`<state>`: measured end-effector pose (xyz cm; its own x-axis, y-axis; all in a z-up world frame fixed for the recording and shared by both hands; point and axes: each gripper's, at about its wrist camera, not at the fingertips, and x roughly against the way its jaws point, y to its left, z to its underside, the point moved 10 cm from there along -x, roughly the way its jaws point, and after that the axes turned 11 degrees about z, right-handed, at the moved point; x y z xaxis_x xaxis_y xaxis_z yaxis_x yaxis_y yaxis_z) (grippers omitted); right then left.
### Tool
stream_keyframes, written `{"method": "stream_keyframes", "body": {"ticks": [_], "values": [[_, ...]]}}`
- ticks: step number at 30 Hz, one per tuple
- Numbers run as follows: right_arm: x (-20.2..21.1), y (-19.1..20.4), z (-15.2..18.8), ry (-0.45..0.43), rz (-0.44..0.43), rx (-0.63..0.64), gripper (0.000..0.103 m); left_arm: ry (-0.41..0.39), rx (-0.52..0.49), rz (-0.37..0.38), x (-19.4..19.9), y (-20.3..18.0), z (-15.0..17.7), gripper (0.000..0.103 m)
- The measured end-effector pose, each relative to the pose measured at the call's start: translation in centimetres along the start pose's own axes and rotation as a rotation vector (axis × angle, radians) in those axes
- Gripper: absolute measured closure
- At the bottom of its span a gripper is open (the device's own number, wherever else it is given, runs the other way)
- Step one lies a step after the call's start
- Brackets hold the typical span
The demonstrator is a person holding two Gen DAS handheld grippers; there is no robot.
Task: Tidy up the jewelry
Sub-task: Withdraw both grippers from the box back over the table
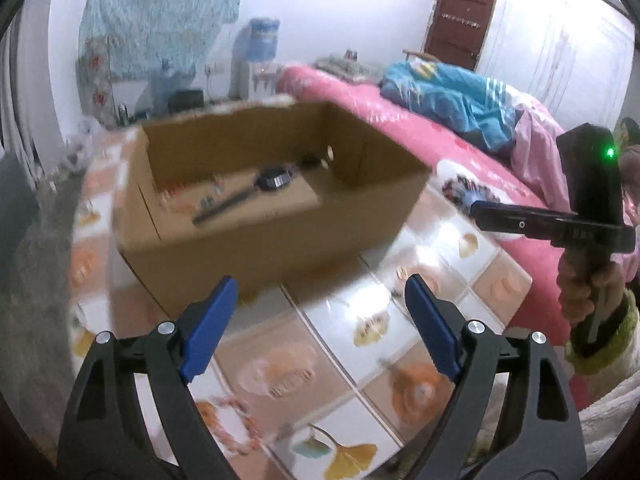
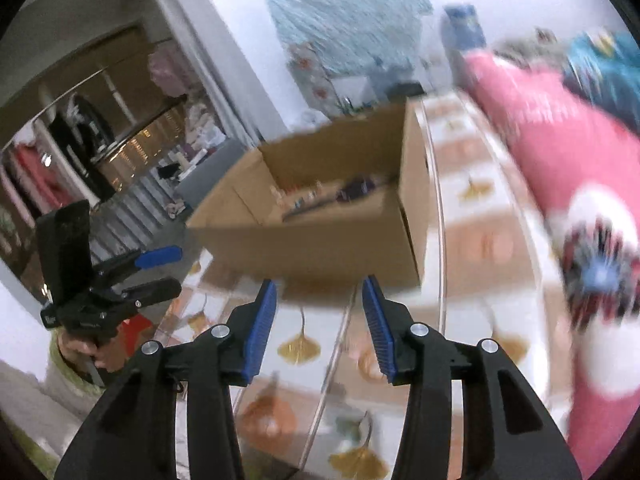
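Observation:
An open cardboard box [image 1: 272, 240] stands on the tiled-pattern table [image 1: 360, 320]. Inside it lie a black watch [image 1: 273, 179] with its strap and a few small blurred pieces. My left gripper [image 1: 320, 292] hovers over the table just in front of the box, open, with nothing between its blue pads. A beaded bracelet [image 1: 236, 426] lies on the table near its left finger. In the right wrist view the box [image 2: 320, 240] is straight ahead and my right gripper [image 2: 320, 286] is open and empty before it. The left gripper [image 2: 176, 268] shows at that view's left.
A pink-covered bed [image 1: 460, 152] with a blue quilt [image 1: 452, 92] runs along the table's right side. A water dispenser [image 1: 262, 52] and shelves stand against the far wall. The table's glass edge [image 2: 440, 240] passes right of the box. A hand holds the right gripper [image 1: 480, 216].

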<state>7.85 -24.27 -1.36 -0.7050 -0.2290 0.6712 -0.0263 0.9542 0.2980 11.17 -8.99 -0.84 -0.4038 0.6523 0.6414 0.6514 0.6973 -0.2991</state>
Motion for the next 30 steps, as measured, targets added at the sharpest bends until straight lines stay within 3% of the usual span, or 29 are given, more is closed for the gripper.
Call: {"method": "stream_keyframes", "body": {"ticks": [4,10,17,22,30], "values": [[-1.6,-0.7,3.1,0.053,0.025,-0.063,0.059,0.059,0.027,-0.031,-2.4,0.3,3.1,0.021],[-3.8,-0.5,5.9,0.106,0.142,-0.016,0.062,0.136,0.092,-0.074,-5.5,1.2,6.8,0.021],[-5.5,-0.2,6.6,0.115,0.199,0.045,0.067,0.092,0.048,-0.096,-6.8,0.5,7.2,0.022],[-6.1,0.0,6.8,0.111,0.202,0.048,0.069,0.072,-0.036,-0.040,-7.8,-1.7,6.6,0.040],[-6.4,-0.8,6.4,0.094,0.176,0.009,0.069,0.121,-0.098,-0.007,-9.9,-2.8,6.3,0.067]]}}
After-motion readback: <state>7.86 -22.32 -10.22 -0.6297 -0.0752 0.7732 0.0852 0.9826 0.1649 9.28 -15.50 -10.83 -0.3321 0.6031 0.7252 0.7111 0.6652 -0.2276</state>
